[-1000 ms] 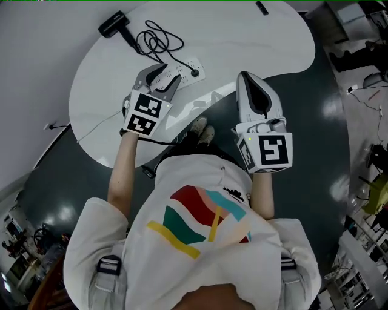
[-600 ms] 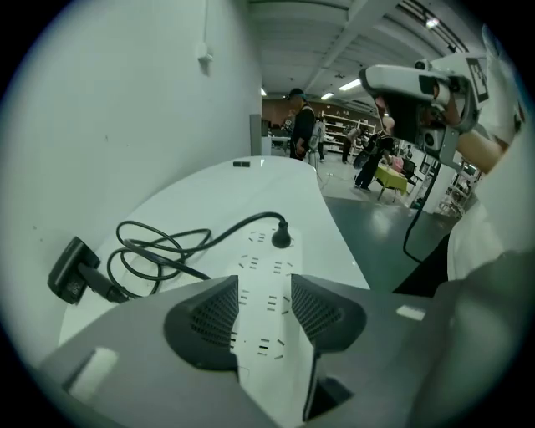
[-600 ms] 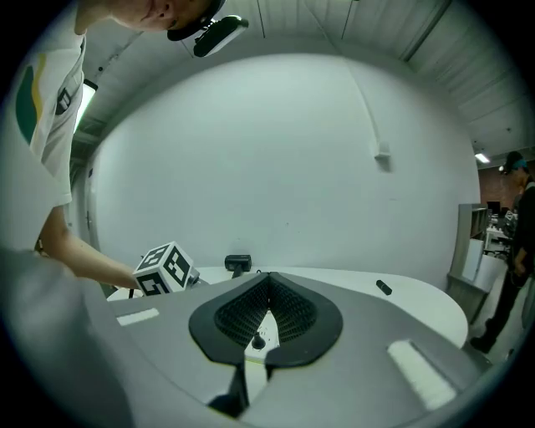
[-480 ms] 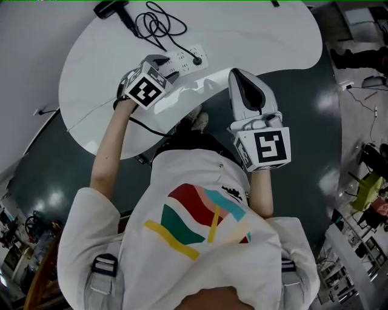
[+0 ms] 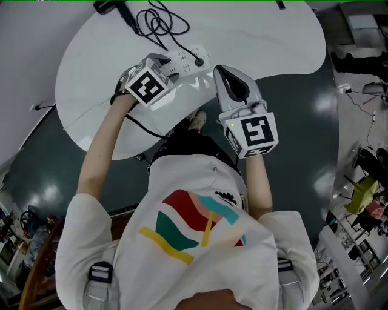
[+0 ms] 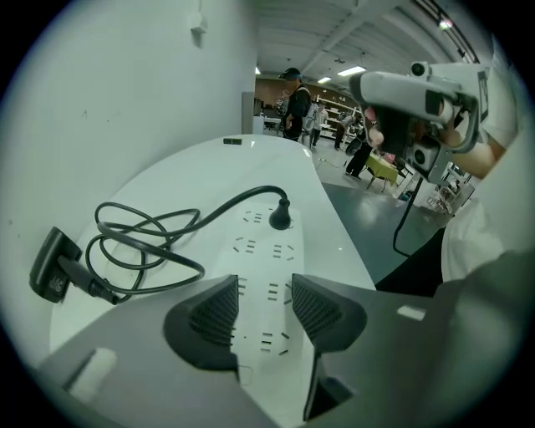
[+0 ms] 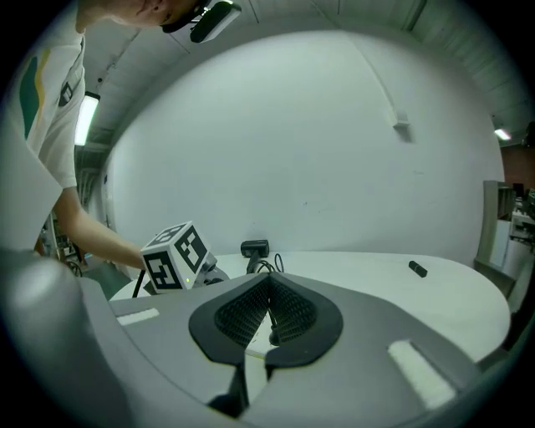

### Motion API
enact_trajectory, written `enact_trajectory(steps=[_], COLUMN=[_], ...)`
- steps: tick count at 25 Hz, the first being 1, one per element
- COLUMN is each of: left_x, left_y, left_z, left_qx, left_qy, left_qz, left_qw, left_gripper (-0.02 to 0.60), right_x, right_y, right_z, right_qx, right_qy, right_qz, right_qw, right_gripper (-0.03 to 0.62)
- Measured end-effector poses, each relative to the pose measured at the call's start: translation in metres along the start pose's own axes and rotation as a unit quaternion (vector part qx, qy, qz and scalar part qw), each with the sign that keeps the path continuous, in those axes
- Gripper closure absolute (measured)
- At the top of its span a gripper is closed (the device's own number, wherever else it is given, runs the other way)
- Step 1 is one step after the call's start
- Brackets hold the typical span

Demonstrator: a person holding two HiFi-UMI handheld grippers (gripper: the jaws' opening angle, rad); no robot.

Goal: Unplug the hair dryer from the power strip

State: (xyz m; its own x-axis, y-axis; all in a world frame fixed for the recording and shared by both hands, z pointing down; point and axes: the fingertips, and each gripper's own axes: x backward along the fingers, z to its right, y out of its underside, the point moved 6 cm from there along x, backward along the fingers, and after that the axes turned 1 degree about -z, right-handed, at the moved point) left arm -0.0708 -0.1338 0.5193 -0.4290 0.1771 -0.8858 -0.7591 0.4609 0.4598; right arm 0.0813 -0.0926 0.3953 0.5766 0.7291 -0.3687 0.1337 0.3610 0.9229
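The white power strip (image 5: 187,59) lies on the white table (image 5: 260,36), and a black plug (image 5: 198,61) sits in a socket toward its far end. From the plug a black cable (image 5: 159,24) coils back to the black hair dryer (image 5: 109,6) at the table's far edge. My left gripper (image 5: 165,65) points steeply down over the strip's near end. Its jaws have just been opening, and they stand open (image 6: 265,313) above the strip (image 6: 269,276) without pressing on it. The plug (image 6: 280,219) is a short way beyond them. My right gripper (image 5: 222,72) is shut and empty, just right of the strip.
A small black object (image 7: 417,268) lies at the table's far right. The left gripper's marker cube (image 7: 175,255) shows in the right gripper view, with the hair dryer (image 7: 255,248) behind it. Dark floor borders the table's curved near edge (image 5: 121,151).
My left gripper has come forward and down onto the strip's near end, tipping steeply. My right gripper has slid left toward the strip and sunk a little.
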Motion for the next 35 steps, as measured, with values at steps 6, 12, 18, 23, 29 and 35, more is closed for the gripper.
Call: enact_trajectory(steps=[6, 12, 18, 23, 29, 35], left_x=[-0.004, -0.002, -0.003, -0.004, -0.004, -0.005], left_y=[0.000, -0.003, -0.003, -0.002, -0.004, -0.006], left_z=[-0.006, -0.004, -0.006, -0.004, -0.005, -0.005], left_qx=[0.001, -0.007, -0.005, -0.004, -0.008, -0.015], left_qy=[0.004, 0.012, 0.011, 0.011, 0.014, 0.019], left_qz=[-0.022, -0.043, -0.047, -0.050, -0.065, -0.079], left_qw=[0.9997, 0.9990, 0.9988, 0.9987, 0.9978, 0.9966], left_gripper=[0.387, 0.388, 0.388, 0.390, 0.393, 0.393], right_x=[-0.052, -0.083, -0.105, -0.110, -0.110, -0.109], right_y=[0.029, 0.057, 0.075, 0.083, 0.082, 0.083], right_z=[-0.003, 0.004, 0.007, 0.008, 0.008, 0.015], right_qx=[0.082, 0.091, 0.094, 0.092, 0.081, -0.005], right_qy=[-0.055, -0.072, -0.076, -0.065, -0.059, -0.069], right_qz=[-0.060, -0.102, -0.127, -0.127, -0.113, -0.109], right_qw=[0.993, 0.988, 0.985, 0.986, 0.989, 0.992], right_gripper=[0.478, 0.462, 0.480, 0.510, 0.522, 0.523])
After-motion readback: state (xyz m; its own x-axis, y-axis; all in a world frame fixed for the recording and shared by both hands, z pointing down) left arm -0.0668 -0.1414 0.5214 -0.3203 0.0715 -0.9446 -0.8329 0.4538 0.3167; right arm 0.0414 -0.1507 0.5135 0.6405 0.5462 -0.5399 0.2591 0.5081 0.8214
